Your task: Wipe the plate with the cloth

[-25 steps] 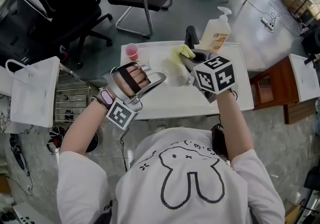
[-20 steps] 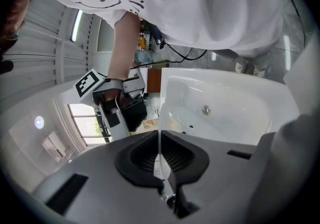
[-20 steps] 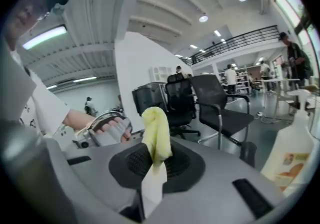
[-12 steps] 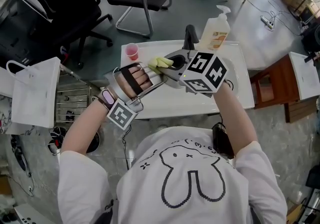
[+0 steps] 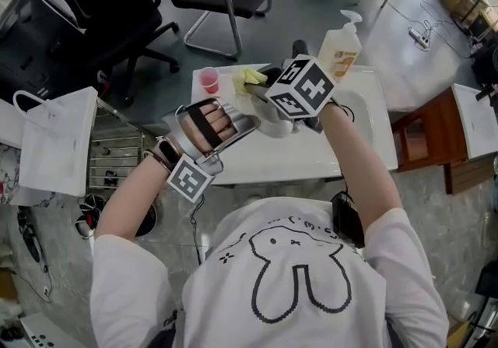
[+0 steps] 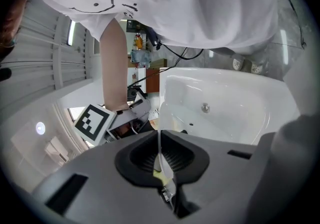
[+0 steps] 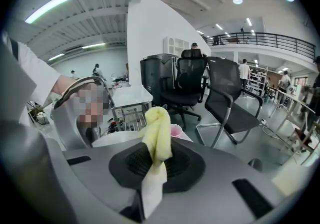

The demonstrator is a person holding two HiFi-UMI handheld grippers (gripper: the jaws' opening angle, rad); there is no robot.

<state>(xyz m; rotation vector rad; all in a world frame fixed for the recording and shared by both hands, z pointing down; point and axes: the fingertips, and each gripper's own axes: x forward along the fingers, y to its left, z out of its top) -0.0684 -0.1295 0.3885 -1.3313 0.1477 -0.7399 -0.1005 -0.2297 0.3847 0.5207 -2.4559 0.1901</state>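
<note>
Left gripper was clamped tight on the white plate, held edge-on near the pink cup, on the person's side of it; right gripper had the yellow cloth pinched, bunched just beside that cup

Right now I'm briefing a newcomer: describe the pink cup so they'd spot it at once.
Start at the white table before the person and go to its far left corner. A small cup stands there, left of the yellow cloth; it alone is pink, unlike the tall pump bottle far right.
</note>
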